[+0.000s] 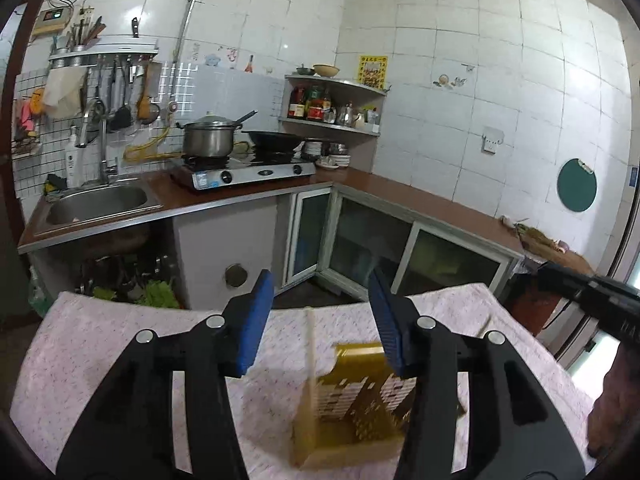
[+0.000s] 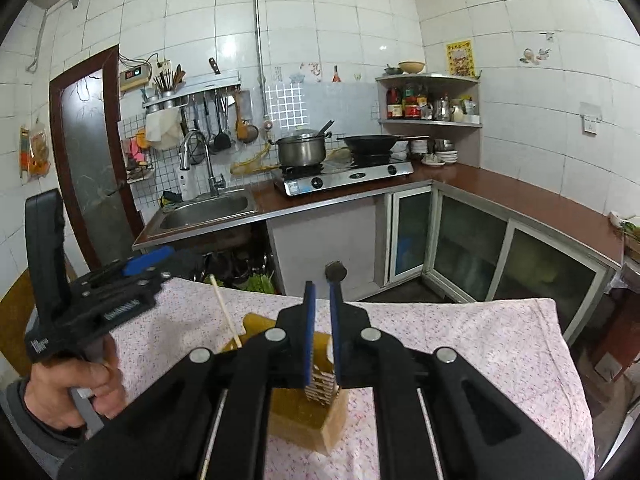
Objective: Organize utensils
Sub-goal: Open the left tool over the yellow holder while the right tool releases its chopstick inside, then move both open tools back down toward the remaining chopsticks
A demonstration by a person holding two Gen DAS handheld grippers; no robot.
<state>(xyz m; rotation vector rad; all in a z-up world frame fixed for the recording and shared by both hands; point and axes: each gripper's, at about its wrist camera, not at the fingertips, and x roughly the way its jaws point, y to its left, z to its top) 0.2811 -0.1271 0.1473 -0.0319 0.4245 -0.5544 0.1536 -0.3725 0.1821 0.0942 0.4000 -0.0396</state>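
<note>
Utensils were being sorted on a bench (image 1: 120, 344) covered by a pink-flecked cloth, in a white-tiled kitchen. A yellow perforated utensil holder (image 1: 352, 408) was seen standing on that cloth, near its middle, and a pale chopstick (image 1: 310, 344) was seen leaning upright inside it at its left side. The left gripper (image 1: 320, 324) was held above and just behind the holder; its blue-padded jaws were set well apart, with nothing between them, and the chopstick was touched by neither pad. In the right wrist view the same gripper was shown at the left, gripped by a hand (image 2: 72, 388) in a grey sleeve. The right gripper (image 2: 321, 328) was held over the holder with its jaws nearly together, a narrow gap being left between the pads. A dark, round-ended piece was seen just past the tip of the right-hand pad, but whether it was clamped could not be told. Beyond the bench a steel sink (image 1: 100, 204), a two-burner stove (image 1: 244, 170) bearing a lidded pot (image 1: 208, 136) and a black wok (image 1: 276, 142), and a corner shelf of bottles were visible.
</note>
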